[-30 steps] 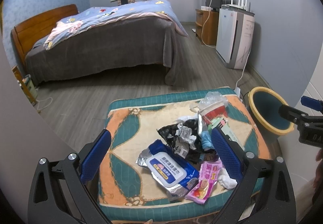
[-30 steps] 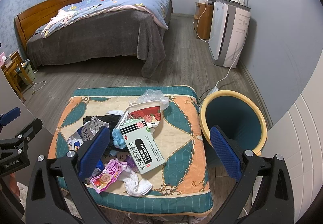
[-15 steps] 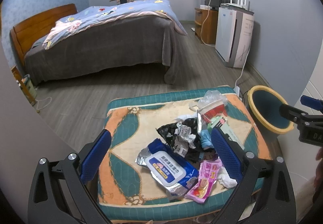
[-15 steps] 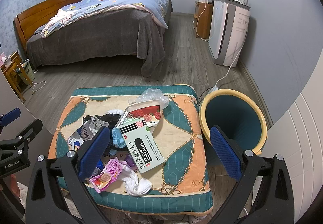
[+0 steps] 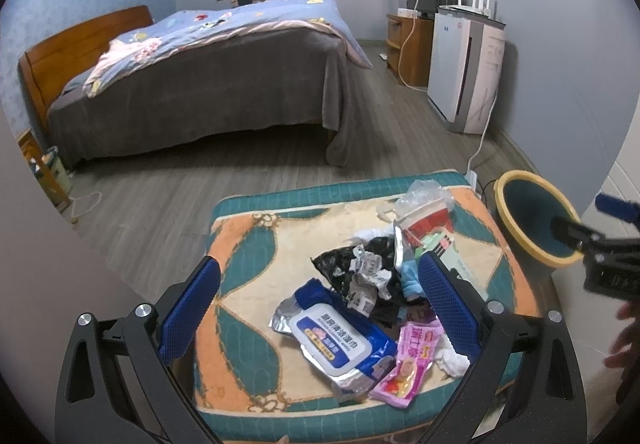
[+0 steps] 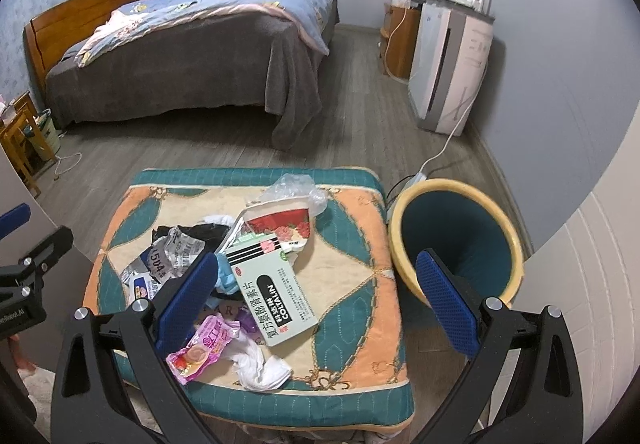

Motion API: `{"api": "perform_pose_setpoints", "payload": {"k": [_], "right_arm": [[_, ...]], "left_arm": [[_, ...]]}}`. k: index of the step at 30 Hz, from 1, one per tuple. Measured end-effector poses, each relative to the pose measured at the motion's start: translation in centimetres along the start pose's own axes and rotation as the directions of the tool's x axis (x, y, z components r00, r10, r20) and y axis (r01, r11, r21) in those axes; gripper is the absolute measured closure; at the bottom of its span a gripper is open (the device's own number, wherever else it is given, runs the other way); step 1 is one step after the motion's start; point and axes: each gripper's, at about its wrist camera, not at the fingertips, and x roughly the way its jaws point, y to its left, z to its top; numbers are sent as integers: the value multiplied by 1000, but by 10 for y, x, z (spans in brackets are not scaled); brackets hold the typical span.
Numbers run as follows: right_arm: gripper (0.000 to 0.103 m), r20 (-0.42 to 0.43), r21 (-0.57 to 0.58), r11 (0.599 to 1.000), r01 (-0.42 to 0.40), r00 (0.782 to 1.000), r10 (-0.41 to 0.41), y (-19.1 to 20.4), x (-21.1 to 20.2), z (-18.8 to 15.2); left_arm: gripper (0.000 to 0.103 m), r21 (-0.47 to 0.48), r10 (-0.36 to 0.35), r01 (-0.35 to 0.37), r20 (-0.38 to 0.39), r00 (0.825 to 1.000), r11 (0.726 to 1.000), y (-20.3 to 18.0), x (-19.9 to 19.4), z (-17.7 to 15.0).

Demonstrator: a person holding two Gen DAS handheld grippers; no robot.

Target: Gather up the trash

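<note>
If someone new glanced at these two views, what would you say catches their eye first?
Probably the heap of trash in the middle of the patterned cushion: a green medicine box, a blue wet-wipe pack and a pink snack wrapper near the front edge. Next, the yellow-rimmed bin on the floor to its right. Both the left gripper and the right gripper hover open and empty.

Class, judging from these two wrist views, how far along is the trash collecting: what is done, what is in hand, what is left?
Done: nothing visible; what shows of the bin's inside looks empty. In hand: nothing; the left gripper and right gripper both hang open above the cushion. Left: the whole pile, including the wipes pack, pink wrapper, medicine box and white tissue.
</note>
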Motion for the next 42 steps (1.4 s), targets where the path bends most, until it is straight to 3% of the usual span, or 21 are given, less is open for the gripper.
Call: {"api": "perform_pose_setpoints", "payload": {"k": [3, 6, 8, 12, 14, 17, 19, 23, 29, 31, 36, 37, 42], "right_arm": [[6, -57, -21, 1000, -4, 998, 3, 3, 22, 1], [6, -145, -52, 997, -62, 988, 54, 10, 48, -1], [6, -194, -96, 994, -47, 981, 28, 19, 68, -3], [6, -277, -131, 988, -78, 960, 39, 28, 103, -13], [6, -311, -114, 988, -107, 948, 67, 29, 116, -19], [6, -351, -111, 981, -157, 930, 109, 32, 130, -27], [6, -373, -156, 976, -149, 924, 81, 36, 141, -32], [6, -432, -154, 979, -137, 900, 58, 37, 165, -45], [9, -435, -148, 979, -141, 898, 64, 45, 178, -47], [26, -455, -131, 981, -146, 887, 72, 43, 179, -48], [30, -460, -48, 981, -189, 876, 147, 33, 165, -43], [50, -452, -15, 976, -215, 872, 185, 29, 161, -41], [62, -445, 66, 971, -230, 864, 235, 10, 156, -33]], "left_arm": [[5, -26, -2, 2, -5, 1000, 1000, 7, 9, 7], [5, -86, 41, -41, 1, 999, 995, 21, 27, 14], [5, -113, 79, -78, 5, 997, 991, 27, 41, 16], [5, -92, 56, -65, -95, 994, 994, 30, 72, 12], [5, -64, 79, -86, -114, 990, 994, 29, 82, 9], [5, -75, 70, -80, -125, 990, 994, 33, 90, 6], [5, -96, 35, -49, -150, 988, 994, 35, 97, 3], [5, -87, 36, -55, -211, 977, 995, 33, 111, -3], [5, -42, -5, -6, -251, 968, 999, 18, 126, -12], [5, -4, -5, 4, -267, 964, 1000, 10, 132, -17], [5, 72, -9, 32, -300, 954, 997, -7, 140, -29], [5, 76, -11, 35, -301, 954, 997, -8, 141, -30], [7, 65, -35, 59, -319, 947, 996, -11, 147, -32]]}}
